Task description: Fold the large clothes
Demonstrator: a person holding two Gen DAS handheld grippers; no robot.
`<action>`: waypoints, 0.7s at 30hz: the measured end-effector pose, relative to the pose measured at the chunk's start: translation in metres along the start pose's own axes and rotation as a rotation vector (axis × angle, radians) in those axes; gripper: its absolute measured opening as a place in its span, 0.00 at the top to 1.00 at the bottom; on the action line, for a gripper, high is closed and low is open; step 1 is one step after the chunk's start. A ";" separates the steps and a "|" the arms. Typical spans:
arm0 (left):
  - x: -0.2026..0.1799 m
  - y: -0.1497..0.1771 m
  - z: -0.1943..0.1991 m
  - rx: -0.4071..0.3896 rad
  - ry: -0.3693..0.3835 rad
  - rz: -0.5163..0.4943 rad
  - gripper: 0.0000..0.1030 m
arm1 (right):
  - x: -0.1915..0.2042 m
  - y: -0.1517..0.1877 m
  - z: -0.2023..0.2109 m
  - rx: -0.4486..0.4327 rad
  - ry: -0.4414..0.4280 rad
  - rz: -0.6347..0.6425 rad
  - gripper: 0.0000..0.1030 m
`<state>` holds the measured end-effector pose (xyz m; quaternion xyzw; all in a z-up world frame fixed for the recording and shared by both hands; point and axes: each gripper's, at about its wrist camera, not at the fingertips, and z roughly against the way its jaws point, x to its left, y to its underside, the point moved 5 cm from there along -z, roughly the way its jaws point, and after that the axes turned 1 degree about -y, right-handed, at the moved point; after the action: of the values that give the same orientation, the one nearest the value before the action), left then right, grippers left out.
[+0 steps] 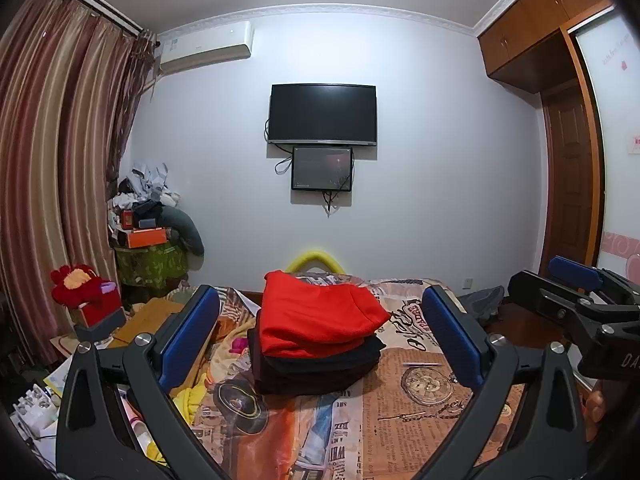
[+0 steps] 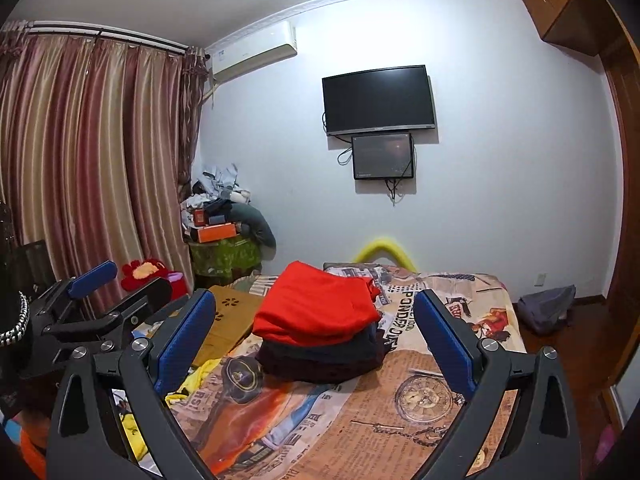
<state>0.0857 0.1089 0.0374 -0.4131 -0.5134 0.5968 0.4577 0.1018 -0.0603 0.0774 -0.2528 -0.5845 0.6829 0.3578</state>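
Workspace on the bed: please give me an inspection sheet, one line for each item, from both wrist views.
Surface: bed cover with newspaper and pocket-watch print, lying flat.
Job's things: folded red garment on top of folded dark garments, one neat stack.
Clutter: yellow cloth at the cover's left edge; orange box on a piled corner stand; red plush toy.
Grippers: left gripper open, empty; right gripper open, empty; both off the stack.
Cables: loose cables hang under the small screen; none on the bed.
Surroundings: television, air conditioner, curtains, grey bag on the floor.
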 end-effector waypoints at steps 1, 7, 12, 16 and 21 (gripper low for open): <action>0.000 0.000 0.000 0.002 0.002 0.001 0.01 | 0.000 -0.001 0.001 0.001 0.001 0.001 0.04; 0.000 0.000 -0.002 0.014 0.021 0.008 0.01 | 0.000 -0.003 0.001 0.005 0.000 0.005 0.04; -0.001 0.000 -0.004 0.022 0.035 -0.001 0.01 | -0.001 -0.006 0.002 0.002 0.006 0.001 0.04; -0.001 0.000 -0.003 0.023 0.041 0.003 0.01 | -0.002 -0.006 0.002 0.000 0.014 0.002 0.04; -0.002 0.001 -0.005 0.034 0.046 0.002 0.01 | -0.005 -0.005 0.001 0.003 0.033 0.006 0.04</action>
<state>0.0908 0.1080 0.0362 -0.4193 -0.4921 0.5964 0.4758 0.1054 -0.0648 0.0823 -0.2652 -0.5769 0.6805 0.3658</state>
